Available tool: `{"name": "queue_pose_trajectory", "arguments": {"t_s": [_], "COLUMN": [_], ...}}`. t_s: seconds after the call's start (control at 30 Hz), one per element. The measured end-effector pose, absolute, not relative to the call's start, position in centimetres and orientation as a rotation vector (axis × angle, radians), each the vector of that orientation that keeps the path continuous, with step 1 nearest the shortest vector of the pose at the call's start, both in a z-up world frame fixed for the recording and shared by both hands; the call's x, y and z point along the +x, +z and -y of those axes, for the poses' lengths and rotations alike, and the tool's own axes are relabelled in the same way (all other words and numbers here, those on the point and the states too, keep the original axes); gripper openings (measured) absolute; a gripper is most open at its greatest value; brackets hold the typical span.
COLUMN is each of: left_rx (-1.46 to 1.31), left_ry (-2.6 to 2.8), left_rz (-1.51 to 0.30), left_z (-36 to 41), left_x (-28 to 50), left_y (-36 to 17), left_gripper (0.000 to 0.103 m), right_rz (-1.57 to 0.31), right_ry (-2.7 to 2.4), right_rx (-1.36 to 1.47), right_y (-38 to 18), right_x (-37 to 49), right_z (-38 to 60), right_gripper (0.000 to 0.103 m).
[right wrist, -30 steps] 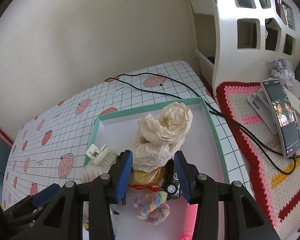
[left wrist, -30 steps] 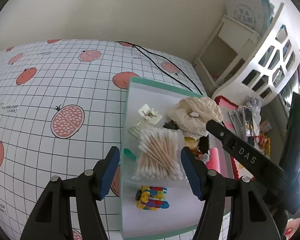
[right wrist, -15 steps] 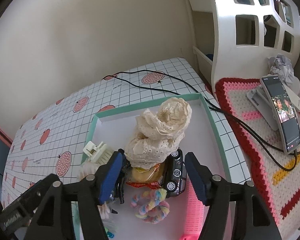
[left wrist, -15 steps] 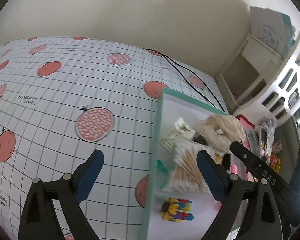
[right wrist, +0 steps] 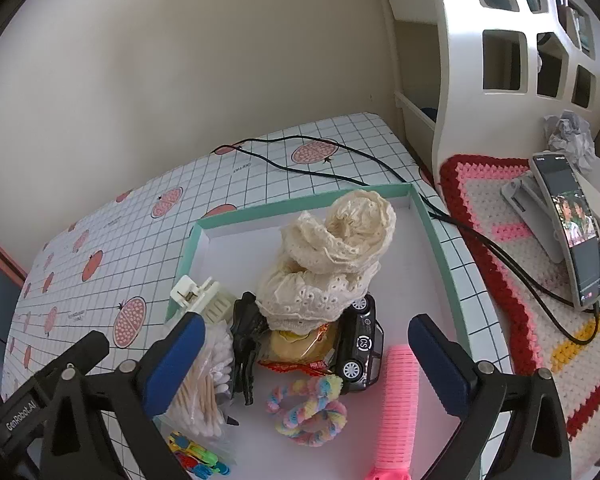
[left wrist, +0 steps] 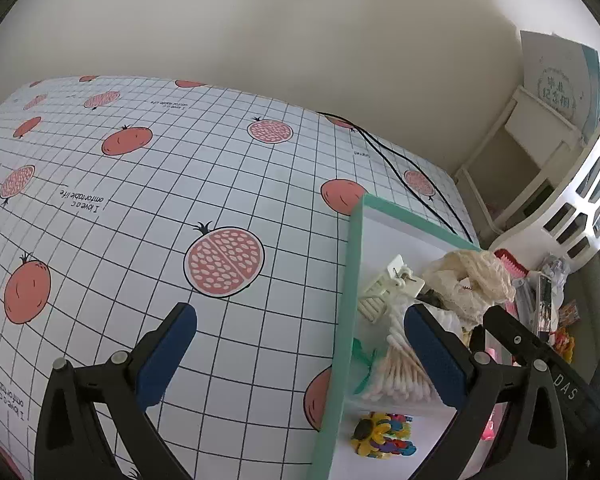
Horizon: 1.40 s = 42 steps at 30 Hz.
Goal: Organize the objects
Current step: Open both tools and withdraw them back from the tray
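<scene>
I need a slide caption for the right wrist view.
Open right tongs above a tray holding lace cloth.

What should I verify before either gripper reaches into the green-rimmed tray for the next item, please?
1. Left gripper open and empty: ok.
2. Right gripper open and empty: ok.
3. Lace cloth free to lift alone: not ok, it is draped over the toy car and the snack packet.
4. Cotton swabs contained: ok, they look bagged.
5. Black cable off the tray: not ok, it passes the far right corner.
6. Destination for items: cannot tell.
</scene>
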<state>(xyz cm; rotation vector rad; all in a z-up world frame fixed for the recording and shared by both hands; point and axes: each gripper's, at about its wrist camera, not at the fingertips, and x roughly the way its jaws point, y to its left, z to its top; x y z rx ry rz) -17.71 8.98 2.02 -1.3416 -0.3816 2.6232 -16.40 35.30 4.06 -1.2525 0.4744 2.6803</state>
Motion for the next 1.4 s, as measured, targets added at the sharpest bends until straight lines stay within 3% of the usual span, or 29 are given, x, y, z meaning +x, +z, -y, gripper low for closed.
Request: {"name": "queue_pose_trajectory", "arguments": {"t_s": [0.5,1.1,1.4], "left_rx": [-1.337,-1.151,-1.124], "left_ry": [2.642,2.746,2.764], "left_rz": [0.389,0.29,0.232], "left_z": [-8.2,-6.0,-5.3], "left_x": [-18.0,-13.8,-10.1], "left_y": [1.9,7.4,9.6], "left_gripper": [0.103,0.103,0.103], "right_rz": [-0.445,-0.486,-0.417], "right_ry": [2.682,2.667,2.66], "right_rx": [-1.256,-1.215,-1.257], "right_y": [3.8,7.5,8.6], "right_x": [-16.3,-12.4,-8.9], "right_z": [-34.5,-32.6,-30.7], "right_gripper": [0.103,0.103,0.103]}}
